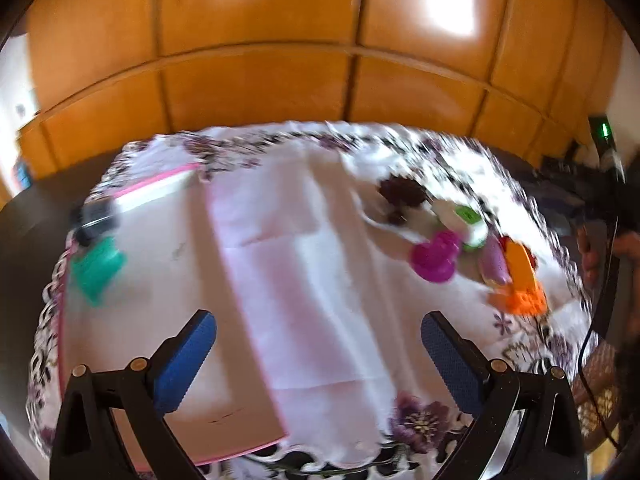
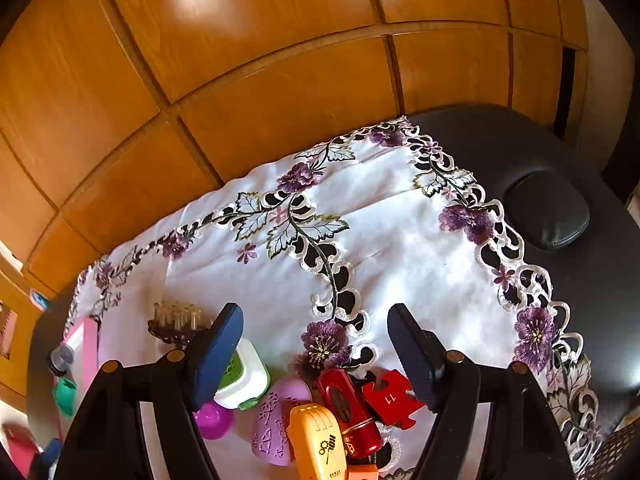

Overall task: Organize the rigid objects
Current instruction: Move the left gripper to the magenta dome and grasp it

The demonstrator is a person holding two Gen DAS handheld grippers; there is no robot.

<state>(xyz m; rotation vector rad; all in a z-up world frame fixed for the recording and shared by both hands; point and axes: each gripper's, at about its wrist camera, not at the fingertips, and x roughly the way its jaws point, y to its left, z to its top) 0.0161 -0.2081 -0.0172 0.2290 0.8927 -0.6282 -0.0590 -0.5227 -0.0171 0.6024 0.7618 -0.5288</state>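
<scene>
A pile of small toys lies on the embroidered white tablecloth (image 2: pixel 400 240). In the right wrist view I see an orange toy (image 2: pixel 318 440), a red case (image 2: pixel 346 412), a red puzzle piece (image 2: pixel 390 398), a lilac heart (image 2: pixel 272 428), a magenta cup (image 2: pixel 212 420) and a white-green box (image 2: pixel 244 376). My right gripper (image 2: pixel 316 354) is open just above them. My left gripper (image 1: pixel 318 344) is open and empty over a pink-edged board (image 1: pixel 168 280). The blurred left wrist view shows the magenta cup (image 1: pixel 434 256) and orange toy (image 1: pixel 520 280) at the right, and a teal cup (image 1: pixel 96 268) at the left.
A dark dish with small clear bottles (image 2: pixel 178 320) stands left of the right gripper. A dark grey object (image 1: pixel 94 218) lies by the teal cup. Wooden cabinet doors (image 2: pixel 240 80) rise behind the table. A black padded surface (image 2: pixel 560 200) lies beyond the cloth's right edge.
</scene>
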